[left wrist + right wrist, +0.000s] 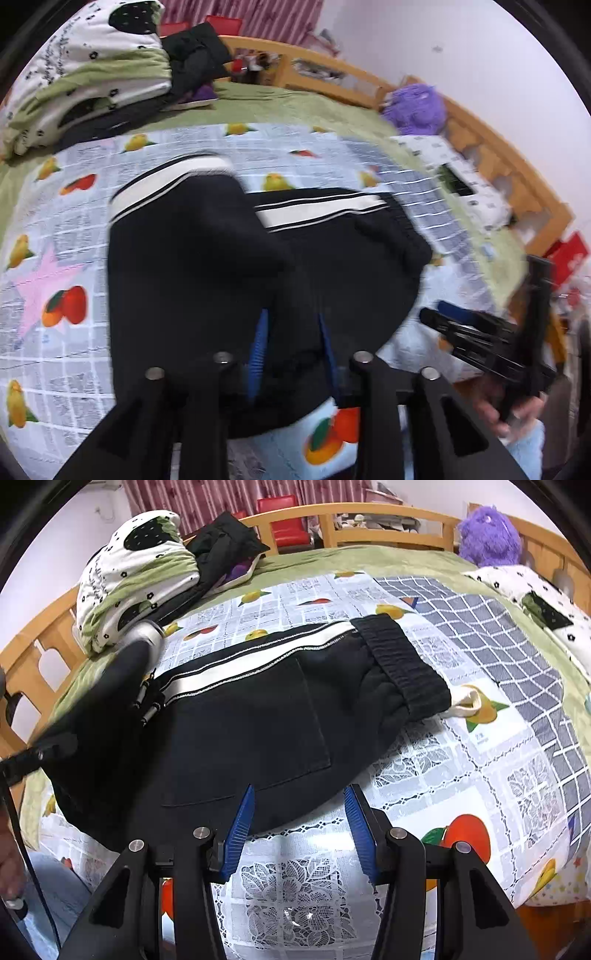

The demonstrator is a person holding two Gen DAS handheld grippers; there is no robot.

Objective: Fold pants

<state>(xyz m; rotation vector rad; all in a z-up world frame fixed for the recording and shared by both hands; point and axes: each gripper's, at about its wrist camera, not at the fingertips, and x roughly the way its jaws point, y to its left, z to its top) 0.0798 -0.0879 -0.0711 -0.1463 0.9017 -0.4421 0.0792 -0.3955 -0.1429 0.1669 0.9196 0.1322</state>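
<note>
Pants [266, 716], black with a white stripe, lay folded on the fruit-print cloth [480, 760] on the bed [369, 559]. The left tool [293, 349] was over the pants, its blue fingers apart. The right tool [301, 829] sat open just beside the pants' near edge, holding nothing.
</note>
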